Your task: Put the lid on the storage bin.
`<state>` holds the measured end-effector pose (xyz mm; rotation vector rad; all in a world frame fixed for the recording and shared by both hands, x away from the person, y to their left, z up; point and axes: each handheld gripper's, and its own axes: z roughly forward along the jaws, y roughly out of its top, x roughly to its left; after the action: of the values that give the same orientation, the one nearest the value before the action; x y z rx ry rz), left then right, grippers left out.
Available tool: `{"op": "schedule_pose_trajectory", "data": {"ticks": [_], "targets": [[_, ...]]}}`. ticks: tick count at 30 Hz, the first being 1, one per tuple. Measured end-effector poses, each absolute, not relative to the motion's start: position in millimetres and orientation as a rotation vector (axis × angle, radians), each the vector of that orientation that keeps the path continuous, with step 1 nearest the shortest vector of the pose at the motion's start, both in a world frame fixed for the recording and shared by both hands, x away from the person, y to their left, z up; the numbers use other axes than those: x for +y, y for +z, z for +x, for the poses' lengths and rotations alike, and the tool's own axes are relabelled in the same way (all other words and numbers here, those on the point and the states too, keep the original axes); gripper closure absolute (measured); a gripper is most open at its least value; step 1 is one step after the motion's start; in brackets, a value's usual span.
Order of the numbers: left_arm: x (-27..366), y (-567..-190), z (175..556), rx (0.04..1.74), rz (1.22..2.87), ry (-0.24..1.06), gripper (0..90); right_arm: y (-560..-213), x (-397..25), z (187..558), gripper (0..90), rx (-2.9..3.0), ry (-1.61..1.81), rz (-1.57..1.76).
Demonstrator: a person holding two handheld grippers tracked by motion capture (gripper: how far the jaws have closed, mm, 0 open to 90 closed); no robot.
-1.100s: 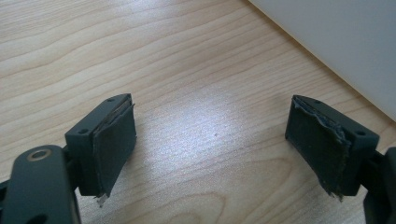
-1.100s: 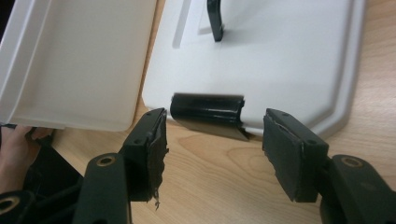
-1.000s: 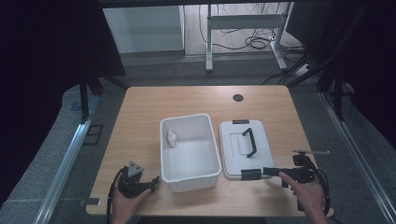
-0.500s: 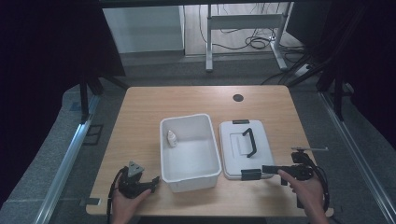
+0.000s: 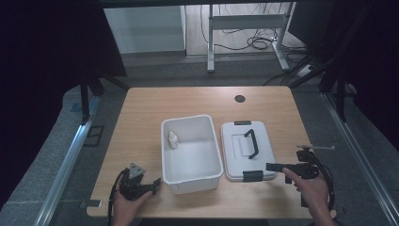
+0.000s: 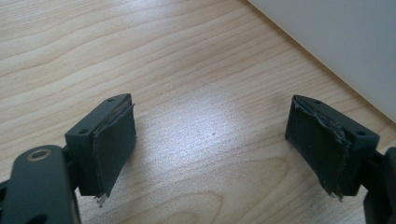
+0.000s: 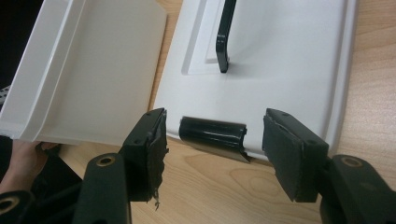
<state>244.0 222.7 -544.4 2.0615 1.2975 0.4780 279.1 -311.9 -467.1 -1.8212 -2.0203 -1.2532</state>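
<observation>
A white open box (image 5: 190, 176) stands mid-table with a small white bottle (image 5: 173, 139) inside at its left wall. To its right lies the white lid (image 5: 235, 155) with a black handle (image 5: 251, 142) and black end clips (image 7: 212, 134). My right gripper (image 5: 272, 166) is open just right of the lid's near clip (image 5: 252, 176); in the right gripper view (image 7: 212, 151) the clip sits between the two jaws, untouched. My left gripper (image 5: 155, 182) rests open on the bare wood beside the box's near left corner (image 6: 355, 51), nothing between its pads (image 6: 114, 140).
The wooden table (image 5: 141, 113) has a round cable hole (image 5: 240, 99) at the back right. A desk frame (image 5: 244, 28) and cables lie on the floor beyond. The table's front edge runs close under both hands.
</observation>
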Motion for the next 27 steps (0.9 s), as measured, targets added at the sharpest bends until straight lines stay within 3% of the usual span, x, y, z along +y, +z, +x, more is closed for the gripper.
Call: {"op": "schedule_pose_trajectory", "data": {"ticks": [27], "targets": [[221,-544,243,1.296,2.063,0.477,16.1,-450,-307,298,39.8,-2.027,-1.259,-1.824]]}}
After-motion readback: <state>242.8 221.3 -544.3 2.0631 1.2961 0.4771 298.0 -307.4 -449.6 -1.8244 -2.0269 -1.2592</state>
